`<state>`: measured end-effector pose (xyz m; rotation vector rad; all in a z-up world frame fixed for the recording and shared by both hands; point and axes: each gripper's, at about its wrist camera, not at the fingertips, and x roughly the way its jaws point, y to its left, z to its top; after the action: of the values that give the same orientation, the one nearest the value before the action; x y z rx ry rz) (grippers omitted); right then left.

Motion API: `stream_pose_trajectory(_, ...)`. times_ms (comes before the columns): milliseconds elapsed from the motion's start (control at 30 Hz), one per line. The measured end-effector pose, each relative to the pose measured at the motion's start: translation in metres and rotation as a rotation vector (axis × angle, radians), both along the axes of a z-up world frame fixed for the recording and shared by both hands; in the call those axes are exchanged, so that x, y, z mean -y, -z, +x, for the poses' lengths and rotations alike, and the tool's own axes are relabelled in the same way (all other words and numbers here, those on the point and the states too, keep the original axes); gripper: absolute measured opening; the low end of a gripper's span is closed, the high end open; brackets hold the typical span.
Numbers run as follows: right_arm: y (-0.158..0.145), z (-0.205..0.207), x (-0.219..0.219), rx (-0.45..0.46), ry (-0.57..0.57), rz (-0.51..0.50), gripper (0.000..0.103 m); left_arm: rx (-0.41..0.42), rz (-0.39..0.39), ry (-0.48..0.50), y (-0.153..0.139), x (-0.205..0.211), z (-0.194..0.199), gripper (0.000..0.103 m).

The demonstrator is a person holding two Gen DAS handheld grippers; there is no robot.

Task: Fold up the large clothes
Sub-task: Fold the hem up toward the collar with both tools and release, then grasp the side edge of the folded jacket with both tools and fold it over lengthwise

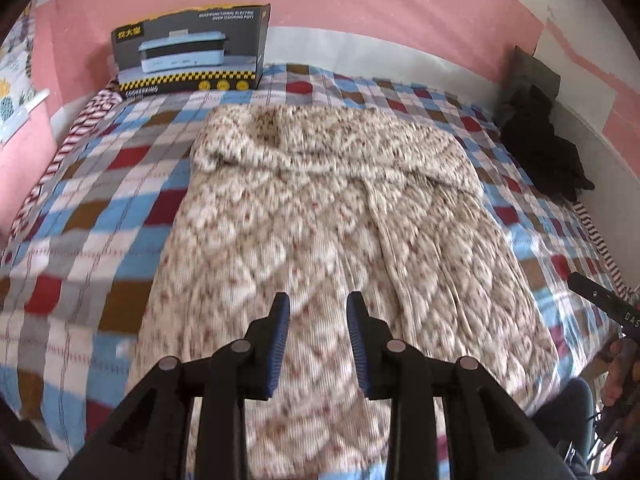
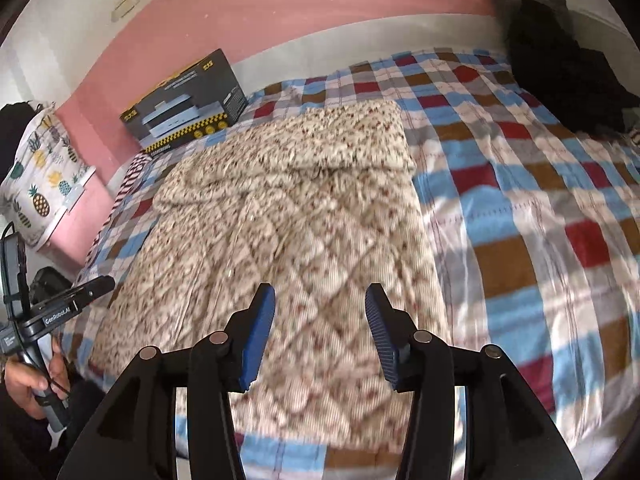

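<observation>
Quilted floral coat: soft, bulky, floppy. Best pinched at hem corners. Left gripper, right gripper parted, empty.

My left gripper has black angular arms, round silver pivot pins and ribbed blue pads. My right gripper is built the same, black with blue ribbed pads. From the right camera, the left tool's black body carries white "GenRobot.AI" lettering and a thin black cable beside my hand.
</observation>
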<state>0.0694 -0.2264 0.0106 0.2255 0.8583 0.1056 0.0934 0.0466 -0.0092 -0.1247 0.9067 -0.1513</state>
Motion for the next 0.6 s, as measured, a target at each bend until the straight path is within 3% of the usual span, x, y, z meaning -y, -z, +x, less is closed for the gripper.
stream_pose_trajectory(433, 0.012, -0.049, -0.012, -0.038, -0.005, -0.006, 0.049, 0.006, 0.03, -0.013, -0.003, -0.003, -0.055, 0.032)
stream_pose_trajectory(533, 0.013, -0.052, -0.013, -0.04, -0.009, -0.007, 0.058, 0.003, 0.032, -0.018, -0.002, -0.006, -0.058, 0.034)
stream_pose_trajectory(600, 0.015, -0.053, -0.012, -0.043, -0.009, -0.01, 0.058, -0.001, 0.036, -0.021, 0.0, -0.007, -0.059, 0.035)
